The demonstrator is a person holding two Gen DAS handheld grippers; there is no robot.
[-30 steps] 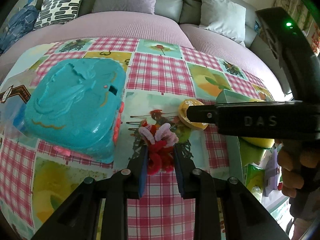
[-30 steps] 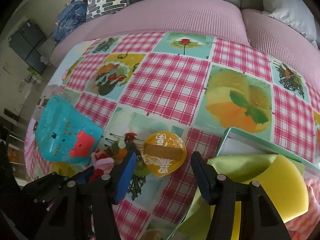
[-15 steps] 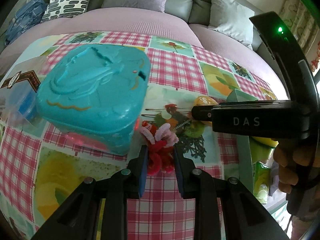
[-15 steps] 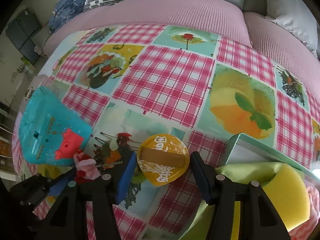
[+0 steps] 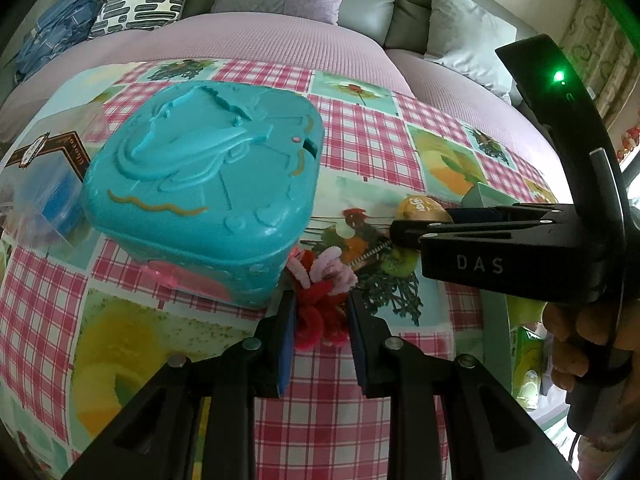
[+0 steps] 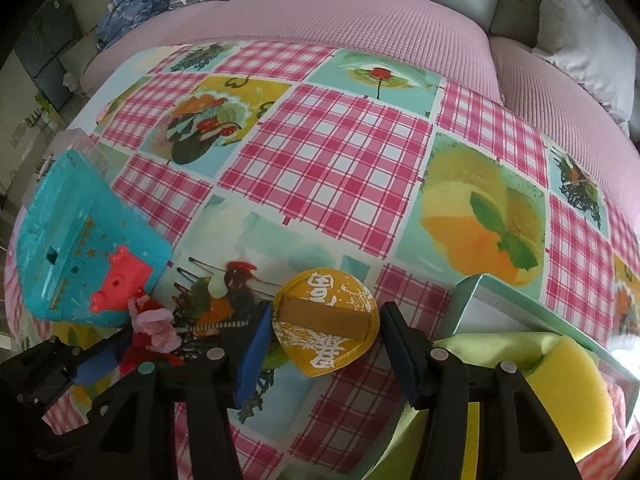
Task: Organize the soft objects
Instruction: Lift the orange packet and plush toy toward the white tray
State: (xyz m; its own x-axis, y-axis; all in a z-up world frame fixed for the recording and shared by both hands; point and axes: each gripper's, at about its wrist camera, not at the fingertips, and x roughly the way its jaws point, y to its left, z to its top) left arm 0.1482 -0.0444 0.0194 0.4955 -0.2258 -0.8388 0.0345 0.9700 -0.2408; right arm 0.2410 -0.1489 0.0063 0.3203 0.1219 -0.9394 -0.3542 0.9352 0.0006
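A table covered by a pink-checked cloth with food pictures, seen from two hand-held claws pointing steeply down. The left gripper is closed narrowly on a bundle of red and pink fuzzy pipe cleaners, its blue pads pressing both sides of the bundle, which sits just in front of the near right corner of a turquoise plastic case. The right gripper stands about half open around a round yellow pad printed with white characters and crossed by a tan strap; its jaws have just been closing in, with the pad lying between them on the cloth, and whether the pads touch it cannot be told. To the right of that claw, a pale green tray holds a yellow sponge and a light green cloth. Far behind the table is a mauve sofa with cushions
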